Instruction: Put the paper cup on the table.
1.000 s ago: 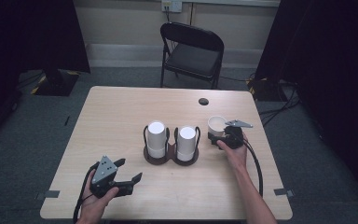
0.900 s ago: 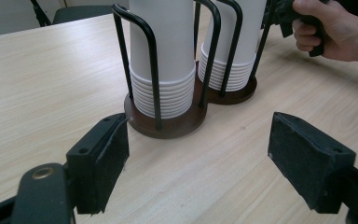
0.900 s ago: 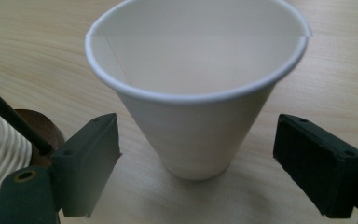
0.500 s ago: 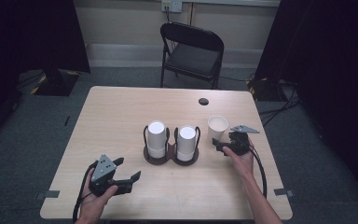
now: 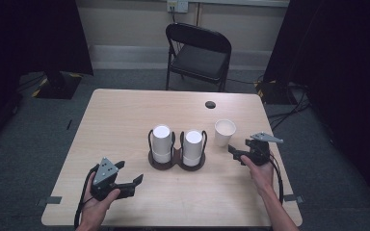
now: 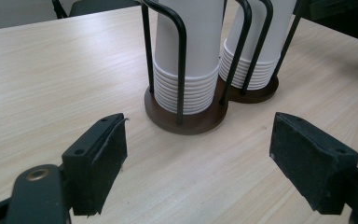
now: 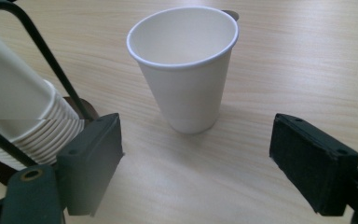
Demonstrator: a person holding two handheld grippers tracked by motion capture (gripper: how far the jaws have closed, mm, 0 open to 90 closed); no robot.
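Single white paper cup (image 5: 225, 132) (image 7: 184, 65): upright, empty, rolled rim, tapering to base; stands free on wooden table (image 5: 125, 115), just right of cup holder (image 5: 177, 149).
Cup holder: two dark round bases joined, black wire uprights, each ring holding stack of inverted white cups (image 6: 186, 56).
Right gripper (image 5: 241, 155) (image 7: 196, 163): near cup, on person's side of it, jaws wide apart, nothing between, not touching cup.
Left gripper (image 5: 127, 180) (image 6: 196, 163): well left-front of holder, jaws spread, empty, aimed at holder.
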